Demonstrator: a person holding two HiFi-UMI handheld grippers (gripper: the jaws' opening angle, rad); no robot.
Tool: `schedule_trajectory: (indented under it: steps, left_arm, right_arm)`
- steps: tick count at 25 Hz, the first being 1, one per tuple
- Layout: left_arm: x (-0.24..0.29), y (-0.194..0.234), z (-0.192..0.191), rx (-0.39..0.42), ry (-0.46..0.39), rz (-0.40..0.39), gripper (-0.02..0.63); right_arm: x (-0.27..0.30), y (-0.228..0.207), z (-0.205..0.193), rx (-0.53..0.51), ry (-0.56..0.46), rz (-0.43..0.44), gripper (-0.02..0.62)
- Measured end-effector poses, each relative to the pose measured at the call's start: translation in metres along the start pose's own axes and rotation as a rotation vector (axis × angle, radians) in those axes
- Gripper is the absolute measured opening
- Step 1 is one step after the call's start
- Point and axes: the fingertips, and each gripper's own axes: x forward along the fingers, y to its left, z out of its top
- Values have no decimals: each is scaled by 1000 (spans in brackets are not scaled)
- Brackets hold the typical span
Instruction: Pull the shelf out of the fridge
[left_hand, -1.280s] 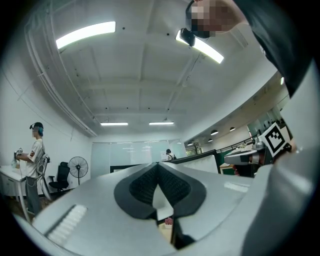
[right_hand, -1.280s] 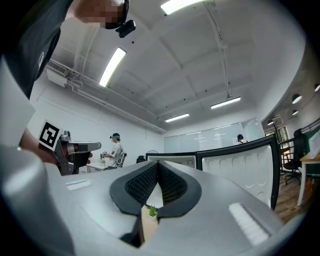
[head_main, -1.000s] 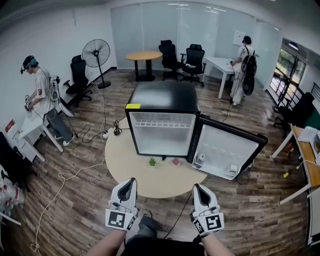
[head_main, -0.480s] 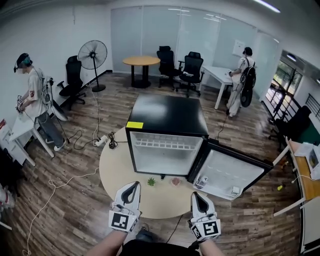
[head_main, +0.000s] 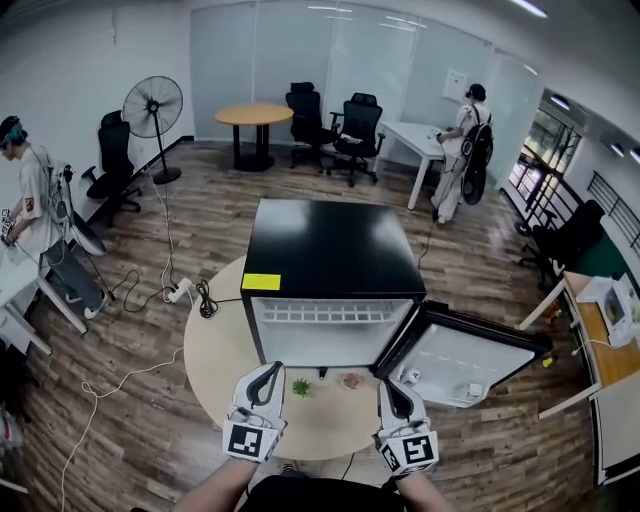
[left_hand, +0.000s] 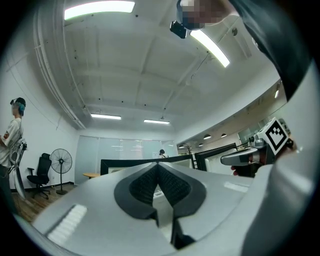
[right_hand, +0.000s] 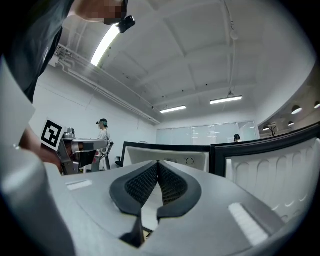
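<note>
- Left gripper (head_main: 270, 370) and right gripper (head_main: 388, 385), each with its jaws pressed together on nothing, hang side by side at your 6 o'clock. Both aim at the black box-shaped mini fridge (head_main: 330, 245), dead ahead at 12.
- You hold both low and roughly level, probably to line up with the open cavity. The white wire shelf (head_main: 325, 314) sits high inside it, fully seated, well apart from either gripper.
- Its white-lined black door (head_main: 455, 360) stands swung out toward your 3 o'clock, which leaves the cavity mouth free for a straight pull.
- Carrying the fridge is a round pale wooden table (head_main: 215, 345). On it, a small green plant sprig (head_main: 300, 386) and a small pinkish item (head_main: 350, 380) lie just in front of the cavity, between your two grippers, where a low reach could knock them.
- Only the head view shows the shelf, the tabletop and the gap you have yet to cross.
- Only the gripper views show the ribbed dark pads meeting with nothing between them, so the jaws will probably need to part before any grip.
- Your right gripper view adds a round dial (right_hand: 190, 161) at the top of the cavity and the moulded door lining at its 3 o'clock. Your left gripper view catches only the fridge's dark frame.
</note>
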Motion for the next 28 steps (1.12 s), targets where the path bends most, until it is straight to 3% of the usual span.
schedule_trajectory:
  steps: [5,12,21,23,24,25,26,27,28]
  left_arm:
    - [16,34,-20,-68,24,-46,0]
    - [38,39,-31,-99,36,-85,0]
    - [51,42,-37,-86,54,-41,0]
    - [52,40,-37,-75,55,-33,0]
    - [53,39,-37,-65,51,-28,0]
    - [53,40,-37,-55,45,-22,0]
    - [54,40,-36,-48,39,-16,0]
    - [55,40,-35,-40,33,-11,0]
    - [57,37,-35,-35,32,-9,0]
  right_arm:
    - [36,14,-4,-1,15,-51,9]
    - [62,6,-6,-8,17,-75,8]
    - [82,0,-16,4,34,-4,9]
    - [88,4,-20,126,25,80,9]
    - [93,4,-23,289,15,135,102]
    - [100,2,-26,502,1,184,492]
    - [105,-2,-28,710,-17,216,597]
    - [109,-6,-29,859,-34,231,597]
    - [110,-11,-27,934,-46,238,597]
